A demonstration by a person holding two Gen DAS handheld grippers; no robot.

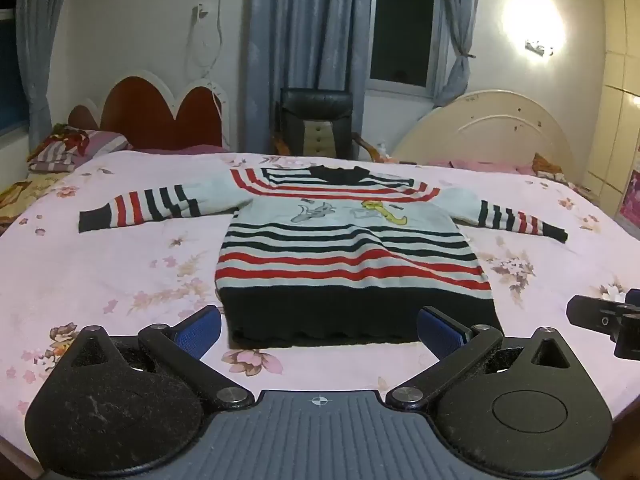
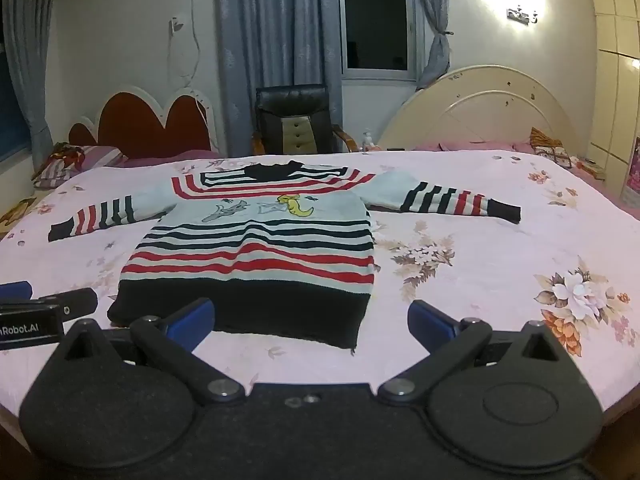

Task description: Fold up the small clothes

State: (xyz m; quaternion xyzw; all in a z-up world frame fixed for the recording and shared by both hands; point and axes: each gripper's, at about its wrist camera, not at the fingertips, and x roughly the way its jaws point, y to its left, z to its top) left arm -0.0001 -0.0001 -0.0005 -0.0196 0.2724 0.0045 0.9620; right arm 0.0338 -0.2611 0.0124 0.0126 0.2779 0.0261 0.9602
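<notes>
Sweater (image 1: 348,252) lies flat and face up on the bed (image 1: 120,280), its dark hem nearest us, collar toward the far side and both striped sleeves spread outward. Going left to right, we see a striped pillow (image 1: 76,148) beside the red headboard (image 1: 160,112), a black chair (image 1: 316,124) beneath the window, then a cream headboard (image 1: 492,128). Our left gripper (image 1: 319,330) hovers just short of the hem, its blue fingers (image 1: 200,330) spread wide around nothing. Our right gripper (image 2: 310,322) waits beside it near the hem's right corner, fingers (image 2: 430,322) equally wide and empty.
</notes>
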